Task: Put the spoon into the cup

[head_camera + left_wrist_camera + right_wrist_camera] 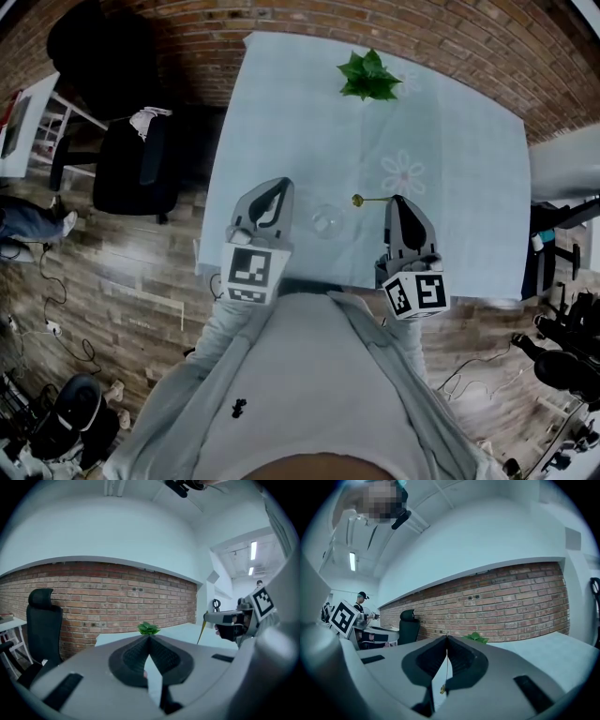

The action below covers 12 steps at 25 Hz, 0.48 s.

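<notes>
Right gripper (397,200) pinches the thin gold metal spoon (367,199) beside the clear glass cup (327,222) near the tabletop's (469,169) front edge; left gripper (278,186) pressed together, empty. A rim strike could tip the seemingly unsteadied cup.

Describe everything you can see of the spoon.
The spoon is thin, gold-coloured and looks metallic, with a small round bowl and a slim straight handle. The right gripper is shut on the handle, which shows in the right gripper view as a fine line pinched between the jaws. The spoon sticks out sideways from the jaw tips, slanting downward in the left gripper view. Its bowl hangs near the clear glass cup, not in it.
</notes>
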Tool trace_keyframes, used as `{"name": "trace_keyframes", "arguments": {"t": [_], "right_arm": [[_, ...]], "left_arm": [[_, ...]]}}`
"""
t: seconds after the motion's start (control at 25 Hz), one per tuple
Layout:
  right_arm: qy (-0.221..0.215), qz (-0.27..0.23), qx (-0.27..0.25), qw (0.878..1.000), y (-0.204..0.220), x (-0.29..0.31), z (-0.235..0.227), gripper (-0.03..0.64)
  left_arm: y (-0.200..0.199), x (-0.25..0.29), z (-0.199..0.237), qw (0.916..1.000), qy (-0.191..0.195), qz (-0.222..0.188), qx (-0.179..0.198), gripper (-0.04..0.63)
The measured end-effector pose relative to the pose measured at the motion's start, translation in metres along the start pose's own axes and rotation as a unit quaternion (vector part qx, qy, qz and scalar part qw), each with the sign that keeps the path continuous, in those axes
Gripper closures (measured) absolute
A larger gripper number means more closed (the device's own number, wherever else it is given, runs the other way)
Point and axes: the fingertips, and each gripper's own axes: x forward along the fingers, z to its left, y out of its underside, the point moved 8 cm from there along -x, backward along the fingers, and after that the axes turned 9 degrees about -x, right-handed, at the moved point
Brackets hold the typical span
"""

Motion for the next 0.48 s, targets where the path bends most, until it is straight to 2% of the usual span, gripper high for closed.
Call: {"name": "trace_keyframes", "arguments": {"t": [0.48], "right_arm": [[-0.027,0.005,0.033,0.999,0.007,-0.003,0.020,0.597]], "left_arm": [[0.016,-0.009,-0.001,0.9998,-0.002,0.015,-0.013,0.577]]}}
